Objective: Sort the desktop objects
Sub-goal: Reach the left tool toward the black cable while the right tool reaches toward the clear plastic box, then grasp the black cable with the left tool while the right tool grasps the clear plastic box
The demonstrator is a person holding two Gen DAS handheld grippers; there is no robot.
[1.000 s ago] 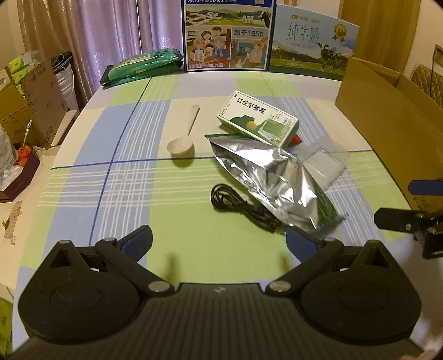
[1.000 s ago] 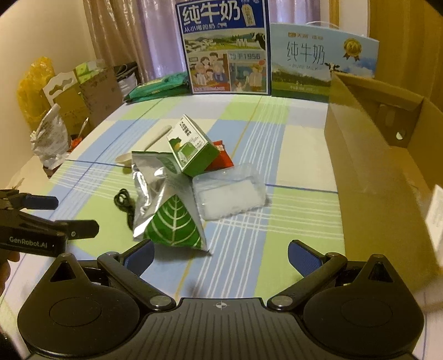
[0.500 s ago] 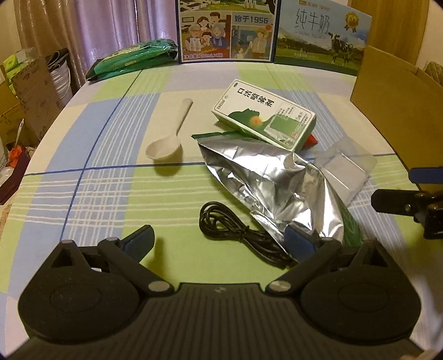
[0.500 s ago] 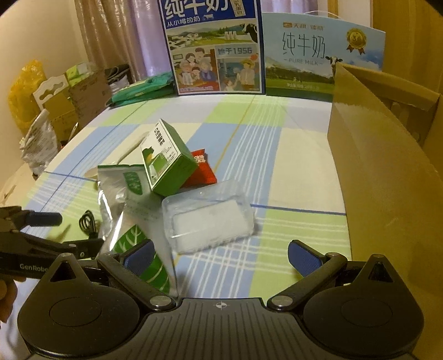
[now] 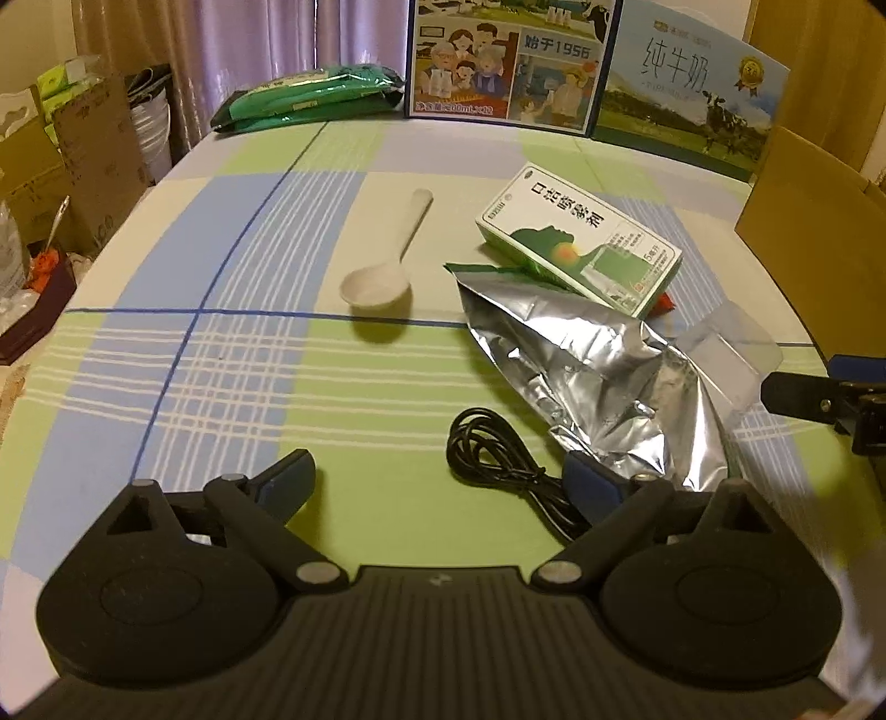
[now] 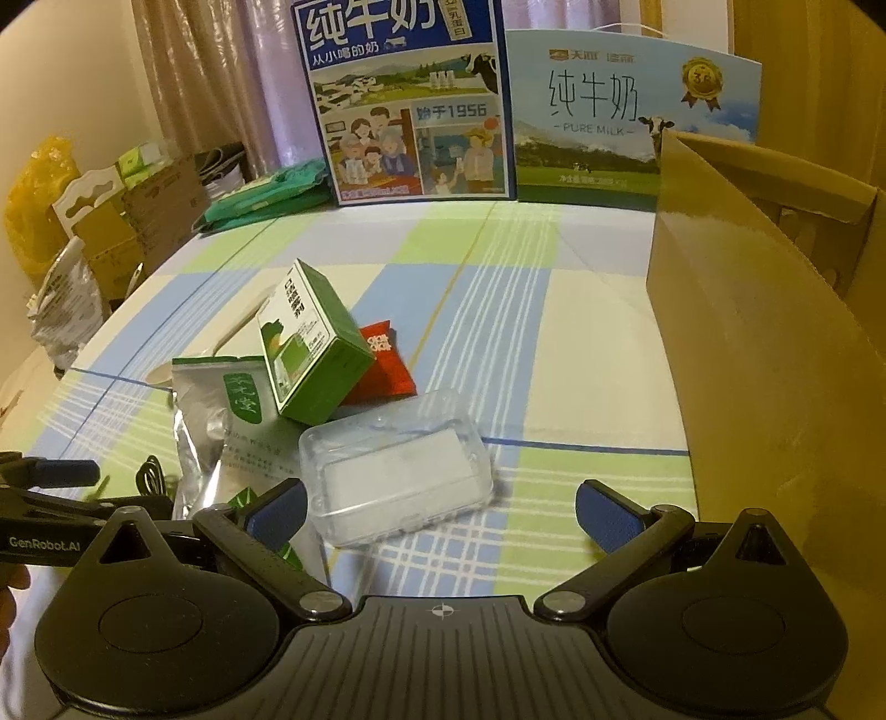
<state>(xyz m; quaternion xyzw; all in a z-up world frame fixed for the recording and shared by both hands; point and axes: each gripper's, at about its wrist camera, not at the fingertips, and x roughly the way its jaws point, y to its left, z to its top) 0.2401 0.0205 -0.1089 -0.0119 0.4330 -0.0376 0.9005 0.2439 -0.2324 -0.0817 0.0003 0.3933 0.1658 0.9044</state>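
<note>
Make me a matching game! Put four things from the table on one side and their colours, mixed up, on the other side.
Things:
1. spoon
2. cable
3. foil bag
4. small packet

Colours:
A. silver
B. red
C. white
D. black

Pairs: 1-C, 2-D, 3-A, 4-B

milk cartons upright at table's far edge | curtains behind | stacked cardboard boxes left of table
</note>
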